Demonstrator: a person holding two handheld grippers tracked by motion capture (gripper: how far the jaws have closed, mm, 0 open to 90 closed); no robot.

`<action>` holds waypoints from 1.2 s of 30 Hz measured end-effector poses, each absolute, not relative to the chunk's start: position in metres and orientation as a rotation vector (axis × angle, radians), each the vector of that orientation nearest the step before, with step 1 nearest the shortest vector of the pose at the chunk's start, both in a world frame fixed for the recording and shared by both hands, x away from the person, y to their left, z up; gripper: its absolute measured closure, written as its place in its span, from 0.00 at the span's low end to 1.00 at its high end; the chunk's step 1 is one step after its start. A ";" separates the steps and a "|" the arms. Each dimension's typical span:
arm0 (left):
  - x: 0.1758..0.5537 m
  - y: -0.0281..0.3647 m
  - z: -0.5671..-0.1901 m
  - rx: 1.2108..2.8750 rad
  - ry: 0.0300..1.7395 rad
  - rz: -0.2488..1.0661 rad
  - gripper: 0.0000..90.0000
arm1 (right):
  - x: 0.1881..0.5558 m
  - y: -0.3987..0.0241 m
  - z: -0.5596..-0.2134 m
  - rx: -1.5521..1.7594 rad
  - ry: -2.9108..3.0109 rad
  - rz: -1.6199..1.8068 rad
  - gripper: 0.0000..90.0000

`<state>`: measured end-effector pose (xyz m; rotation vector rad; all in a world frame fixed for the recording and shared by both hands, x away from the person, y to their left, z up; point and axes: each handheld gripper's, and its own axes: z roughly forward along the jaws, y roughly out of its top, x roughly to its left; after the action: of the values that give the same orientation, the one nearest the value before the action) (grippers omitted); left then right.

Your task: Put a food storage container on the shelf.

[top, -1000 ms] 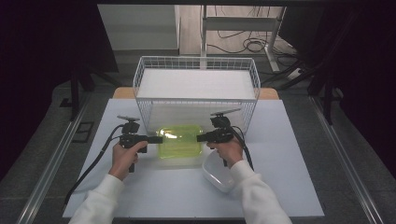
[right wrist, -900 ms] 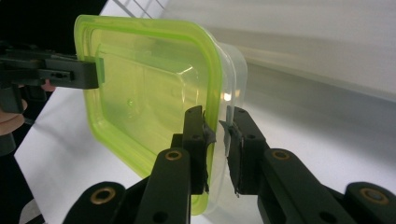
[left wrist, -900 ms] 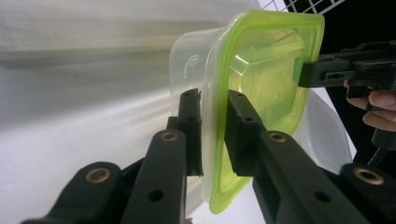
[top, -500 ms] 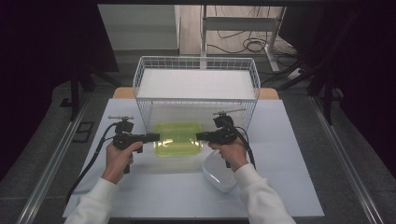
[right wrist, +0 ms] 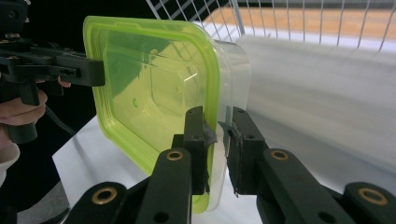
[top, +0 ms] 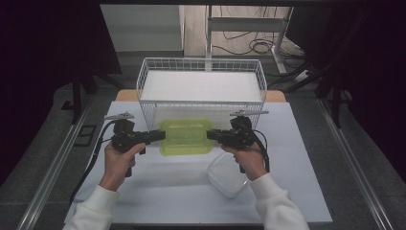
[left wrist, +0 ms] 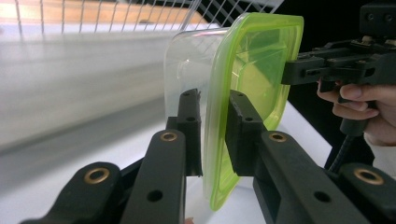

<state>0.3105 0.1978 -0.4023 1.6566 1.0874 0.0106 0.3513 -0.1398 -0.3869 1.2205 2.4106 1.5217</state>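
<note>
Both grippers, your left gripper (top: 160, 135) and right gripper (top: 211, 136), clamp opposite rims of the lidded container (top: 186, 136) between them, above the bench; it's light, slick plastic, so squeeze the stiff rim evenly.

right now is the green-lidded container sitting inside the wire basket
No, both grippers hold the green-lidded container in front of the wire basket, outside it.

— Where are your cameras looking from?
— One is looking forward and down from high behind you, taking in the whole table (top: 297, 191). The two gripper views are riding close, facing each other across the green-lidded container (left wrist: 252, 60), each catching your opposite hand.
</note>
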 end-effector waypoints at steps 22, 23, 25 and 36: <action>0.321 0.188 -0.360 1.649 0.980 0.070 0.87 | 0.340 -0.154 -0.336 1.050 2.284 1.564 0.87; 0.324 0.188 -0.356 1.639 0.978 0.062 0.87 | 0.341 -0.154 -0.333 1.049 2.279 1.567 0.87; 0.328 0.188 -0.352 1.634 0.973 0.050 0.87 | 0.342 -0.155 -0.327 1.047 2.265 1.571 0.87; 0.347 0.182 -0.326 1.650 0.955 0.095 0.87 | 0.358 -0.160 -0.306 1.030 2.232 1.582 0.87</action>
<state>0.3469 0.1817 -0.3260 1.6496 0.9547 0.0952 0.3580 -0.1602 -0.3058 1.0304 2.2324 1.5822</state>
